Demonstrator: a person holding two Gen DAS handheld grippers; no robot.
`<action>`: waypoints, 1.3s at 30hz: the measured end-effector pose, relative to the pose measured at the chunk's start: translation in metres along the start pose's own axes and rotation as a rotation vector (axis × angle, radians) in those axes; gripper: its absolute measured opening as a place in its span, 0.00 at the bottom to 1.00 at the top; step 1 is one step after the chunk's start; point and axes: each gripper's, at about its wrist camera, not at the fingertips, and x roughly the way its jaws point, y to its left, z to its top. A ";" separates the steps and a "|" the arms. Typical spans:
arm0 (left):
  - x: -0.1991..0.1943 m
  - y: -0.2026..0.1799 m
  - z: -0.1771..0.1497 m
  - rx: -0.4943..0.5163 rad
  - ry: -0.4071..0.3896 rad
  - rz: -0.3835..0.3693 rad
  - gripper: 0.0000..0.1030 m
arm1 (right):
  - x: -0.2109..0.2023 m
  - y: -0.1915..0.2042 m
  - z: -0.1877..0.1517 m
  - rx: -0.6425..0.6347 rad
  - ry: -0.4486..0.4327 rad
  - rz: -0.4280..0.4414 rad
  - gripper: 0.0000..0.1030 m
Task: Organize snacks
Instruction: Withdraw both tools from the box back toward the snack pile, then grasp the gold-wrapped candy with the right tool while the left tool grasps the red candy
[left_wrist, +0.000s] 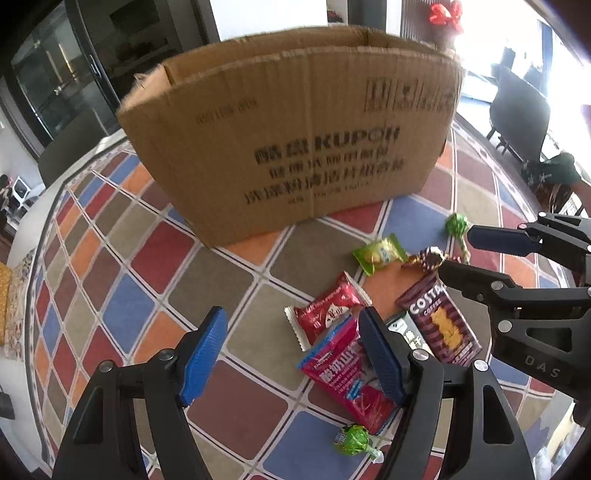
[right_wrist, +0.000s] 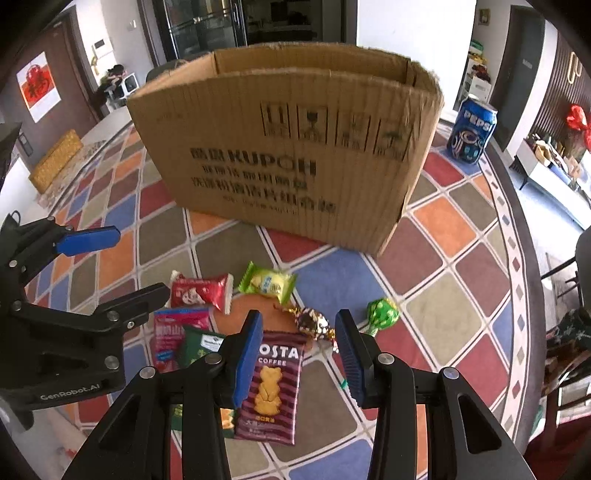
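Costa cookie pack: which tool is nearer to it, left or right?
Right. The right tool hovers open directly over the Costa cookie pack, fingers either side. The left tool is open further left, over the pink snack bag.

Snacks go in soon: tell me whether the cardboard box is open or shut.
Open. The cardboard box stands upright, top flaps absent or folded down, inner walls visible past its rim. Contents cannot be seen.

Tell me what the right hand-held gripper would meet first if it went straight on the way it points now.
Probably the gold-and-brown foil candy, which lies just ahead between the open fingers of the right hand-held gripper. The Costa Coffee biscuit pack sits below them. Depth is unclear, so it might pass over toward the cardboard box.
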 end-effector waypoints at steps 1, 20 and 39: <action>0.003 -0.001 -0.001 0.004 0.008 -0.002 0.71 | 0.002 0.000 -0.001 -0.001 0.008 0.000 0.40; 0.047 -0.011 0.012 0.065 0.089 -0.061 0.70 | 0.037 -0.007 -0.003 -0.001 0.095 -0.008 0.40; 0.059 0.003 0.023 0.038 0.108 -0.104 0.22 | 0.050 -0.008 0.000 0.011 0.091 -0.026 0.28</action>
